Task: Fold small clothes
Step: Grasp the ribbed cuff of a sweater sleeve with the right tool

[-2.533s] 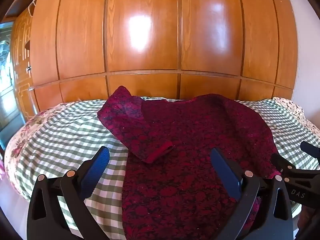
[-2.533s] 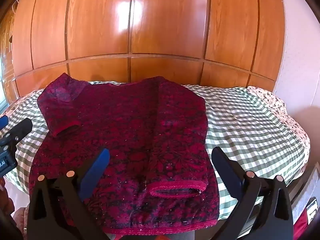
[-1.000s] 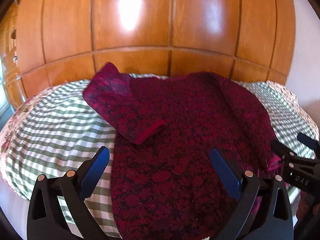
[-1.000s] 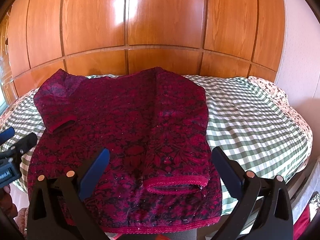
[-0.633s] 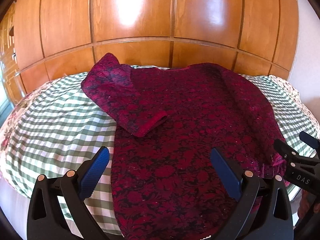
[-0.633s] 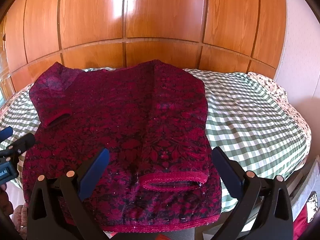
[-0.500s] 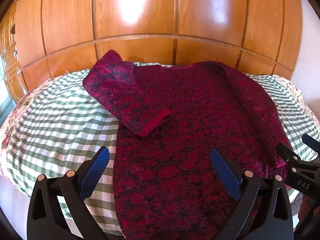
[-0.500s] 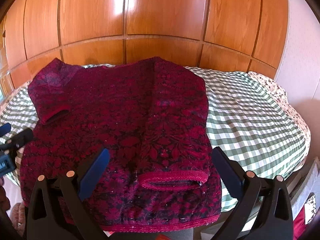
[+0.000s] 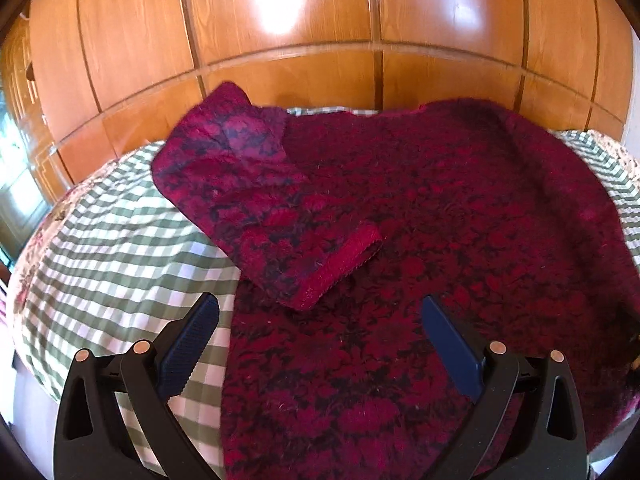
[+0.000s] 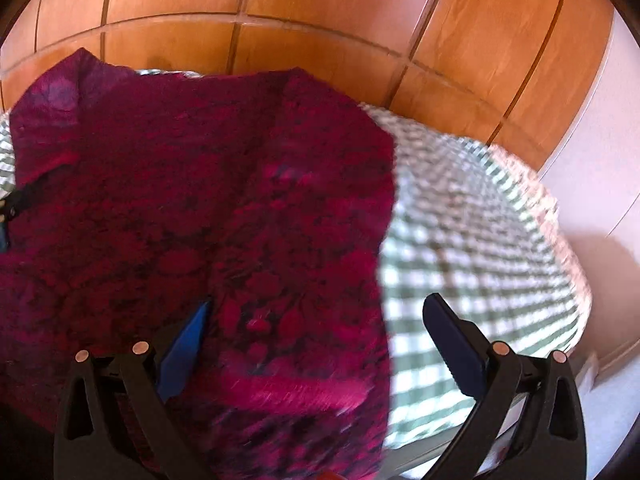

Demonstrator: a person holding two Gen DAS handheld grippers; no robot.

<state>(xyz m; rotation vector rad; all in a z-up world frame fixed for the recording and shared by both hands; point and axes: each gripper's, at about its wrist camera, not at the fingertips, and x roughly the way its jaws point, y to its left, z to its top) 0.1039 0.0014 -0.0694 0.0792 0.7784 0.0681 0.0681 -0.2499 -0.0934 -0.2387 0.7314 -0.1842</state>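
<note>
A dark red floral sweater (image 9: 440,208) lies flat on a green-and-white checked bed cover (image 9: 120,232). Its left sleeve (image 9: 272,216) is folded in over the body, cuff (image 9: 344,264) pointing right. My left gripper (image 9: 320,340) is open and empty, hovering over the sweater's lower left part. In the right wrist view the sweater (image 10: 200,184) is blurred; its right sleeve lies folded down with the cuff (image 10: 300,394) near the hem. My right gripper (image 10: 316,344) is open, close above that cuff and the sweater's right edge.
A glossy wooden panelled wardrobe (image 9: 320,20) stands right behind the bed. The checked cover (image 10: 480,248) extends to the right of the sweater, with a floral sheet edge (image 9: 44,232) at the left and a pale wall (image 10: 600,160) at the right.
Both grippers have moved forward and down toward the sweater. The right wrist view has swung and is now blurred, its cuff much closer. The other gripper has left the left wrist view.
</note>
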